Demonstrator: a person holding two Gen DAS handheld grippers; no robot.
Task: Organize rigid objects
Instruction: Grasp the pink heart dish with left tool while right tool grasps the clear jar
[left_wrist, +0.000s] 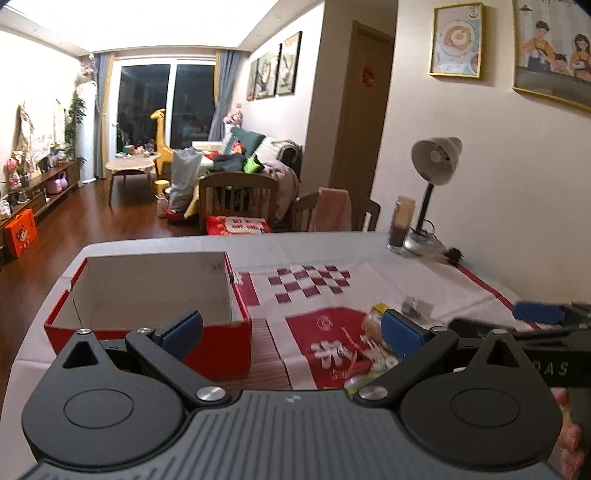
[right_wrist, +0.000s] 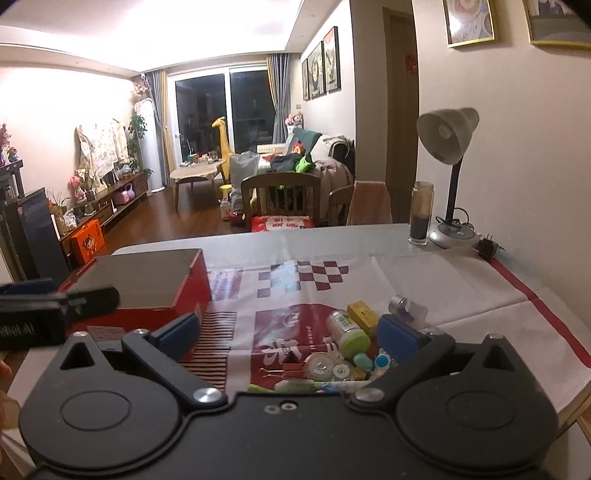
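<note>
An open red cardboard box (left_wrist: 147, 291), white inside and holding nothing that shows, sits on the table at the left; it also shows in the right wrist view (right_wrist: 162, 284). A pile of small items lies on the red-and-white cloth: a green-capped bottle (right_wrist: 347, 330), a small yellow box (right_wrist: 364, 314), correction tape rollers (right_wrist: 328, 367) and a clear metal-capped piece (right_wrist: 408, 308). My left gripper (left_wrist: 291, 330) is open and empty, just in front of the box. My right gripper (right_wrist: 288, 334) is open and empty, above the near edge of the pile.
A desk lamp (right_wrist: 448, 177), a glass jar (right_wrist: 421, 212) and a black plug (right_wrist: 489, 247) stand at the table's far right by the wall. Wooden chairs (right_wrist: 280, 199) stand beyond the far edge. The right gripper appears at the right in the left wrist view (left_wrist: 539, 314).
</note>
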